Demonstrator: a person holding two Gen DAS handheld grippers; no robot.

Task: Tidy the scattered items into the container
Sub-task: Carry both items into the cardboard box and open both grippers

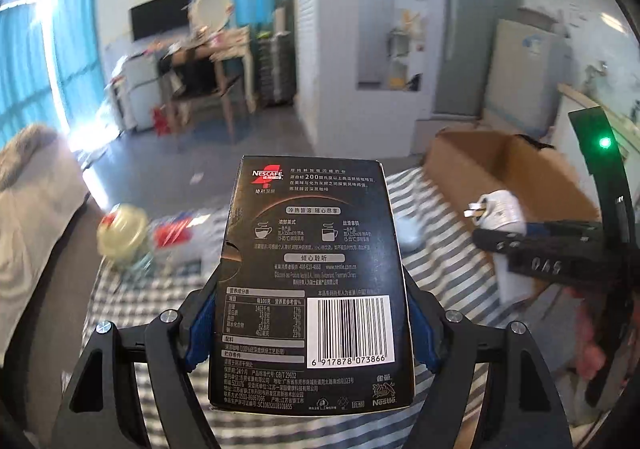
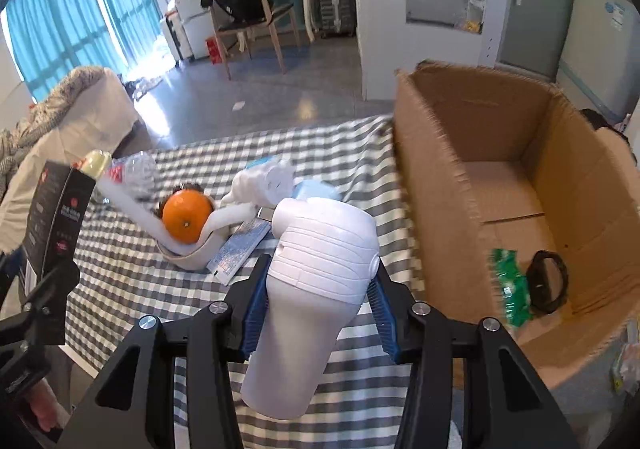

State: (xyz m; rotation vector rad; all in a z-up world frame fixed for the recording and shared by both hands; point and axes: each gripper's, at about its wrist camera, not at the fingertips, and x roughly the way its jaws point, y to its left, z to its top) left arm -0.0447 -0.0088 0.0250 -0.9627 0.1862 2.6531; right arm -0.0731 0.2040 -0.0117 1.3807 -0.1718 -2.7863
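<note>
My left gripper (image 1: 312,289) is shut on a black Nescafe coffee box (image 1: 308,233), its blue pads (image 1: 200,329) pressing both long sides; the box is lifted over the checked cloth (image 1: 168,289). In the right wrist view that box (image 2: 52,209) shows at the far left. My right gripper (image 2: 322,269) is shut on a white lidded bottle (image 2: 316,249), held up beside the open cardboard box (image 2: 432,177). Inside the cardboard box lie a green packet (image 2: 510,285) and a black band (image 2: 548,281).
On the checked cloth (image 2: 320,153) stand a pale bowl (image 2: 192,261) with an orange (image 2: 187,220), a blue-white sachet (image 2: 240,249), a white plug (image 2: 276,177), a crumpled clear bottle (image 2: 140,169) and a pale-lidded jar (image 1: 122,233). A blanket-draped seat (image 2: 60,109) lies left.
</note>
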